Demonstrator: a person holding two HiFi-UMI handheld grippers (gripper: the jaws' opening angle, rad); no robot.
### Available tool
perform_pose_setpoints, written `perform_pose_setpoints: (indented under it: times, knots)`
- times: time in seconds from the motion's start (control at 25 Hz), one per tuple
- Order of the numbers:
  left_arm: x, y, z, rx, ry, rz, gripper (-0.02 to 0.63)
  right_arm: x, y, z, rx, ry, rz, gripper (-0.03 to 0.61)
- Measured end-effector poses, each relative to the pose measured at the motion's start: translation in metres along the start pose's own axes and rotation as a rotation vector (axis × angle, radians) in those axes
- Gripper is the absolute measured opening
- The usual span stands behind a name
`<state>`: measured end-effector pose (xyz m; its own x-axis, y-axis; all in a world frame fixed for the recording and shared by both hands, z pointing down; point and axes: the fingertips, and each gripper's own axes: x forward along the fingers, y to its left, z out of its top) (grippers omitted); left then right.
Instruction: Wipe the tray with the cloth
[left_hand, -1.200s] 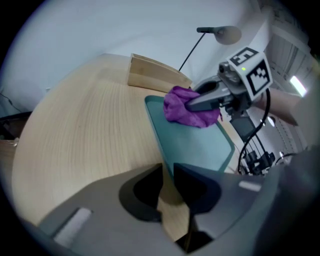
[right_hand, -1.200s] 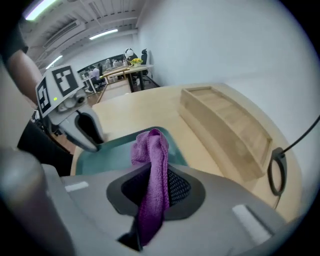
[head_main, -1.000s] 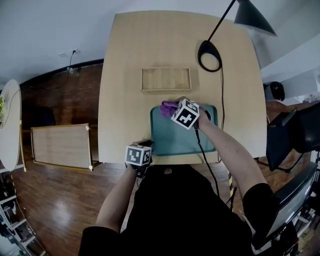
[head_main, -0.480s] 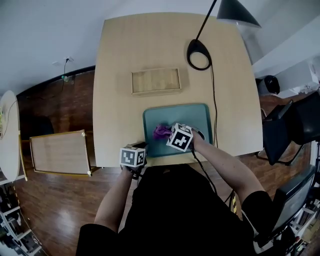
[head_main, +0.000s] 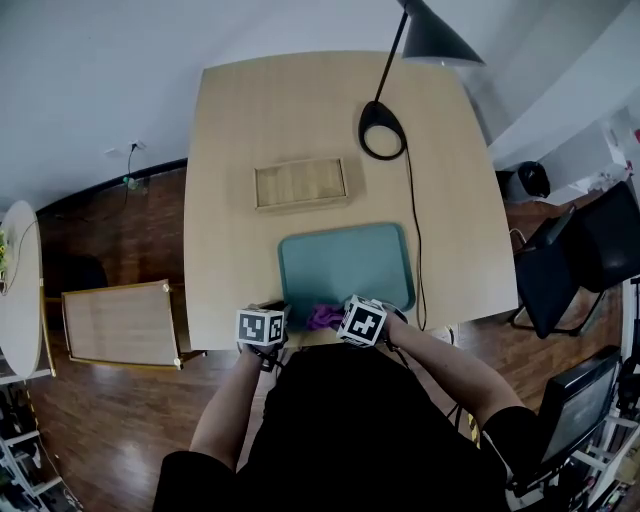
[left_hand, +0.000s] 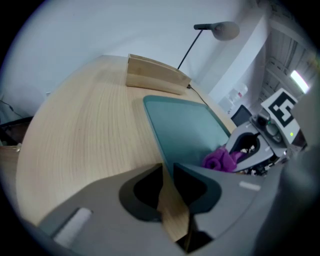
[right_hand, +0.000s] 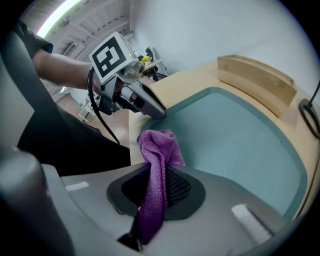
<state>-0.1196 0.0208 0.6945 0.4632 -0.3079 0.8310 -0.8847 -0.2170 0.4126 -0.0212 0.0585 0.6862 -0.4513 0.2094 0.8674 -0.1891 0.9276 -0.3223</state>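
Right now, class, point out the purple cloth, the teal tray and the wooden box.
purple cloth (right_hand: 158, 146): right gripper view, its bunched top.
teal tray (head_main: 345, 262): head view, its bare floor.
wooden box (head_main: 300, 183): head view, its middle.

This looks like an office or studio workroom. A plain light-wood table (head_main: 240, 120) stands by a white wall (head_main: 90, 70), with a black desk lamp (head_main: 425, 38) at its far right — the cord (head_main: 412, 230) trails toward the near edge. The floor (head_main: 110, 420) is dark wood. To the right are a black office chair (head_main: 590, 250) and a dark screen (head_main: 575, 405) — shelves (head_main: 25, 465) fill the near left corner, and a socket (head_main: 135, 148) sits low on the wall.
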Motion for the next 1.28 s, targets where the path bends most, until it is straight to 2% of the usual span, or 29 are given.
perform_pose_setpoints:
  times: [0.12,0.28,0.36,0.48,0.6,0.76,0.92,1.28]
  knots:
    - [0.000,0.000,-0.001,0.003,0.007,0.003,0.095,0.000,-0.003,-0.003,0.021,-0.021,-0.007,0.048]
    - [-0.002,-0.001,0.000,0.002,0.003,0.004,0.095,-0.013,-0.041,0.006,0.058,-0.065,-0.069,0.048]
    - [-0.003,-0.002,0.000,-0.001,0.000,0.007,0.095,-0.025,-0.073,0.012,0.074,-0.072,-0.129,0.048]
    - [-0.003,-0.003,-0.001,-0.001,0.005,0.014,0.095,-0.050,-0.130,0.016,0.099,-0.027,-0.257,0.049]
    - [-0.002,-0.004,-0.001,0.010,0.013,0.018,0.095,-0.070,-0.180,0.025,0.090,-0.014,-0.351,0.048]
    - [-0.002,-0.003,-0.001,0.010,0.013,0.024,0.095,-0.087,-0.216,0.041,0.059,-0.030,-0.431,0.049]
    - [-0.005,-0.001,-0.001,0.017,0.014,0.046,0.095,-0.082,-0.209,0.039,0.085,-0.064,-0.432,0.048]
    - [0.000,0.001,-0.001,0.045,0.023,0.049,0.095,-0.056,-0.139,0.012,0.089,-0.060,-0.313,0.048]
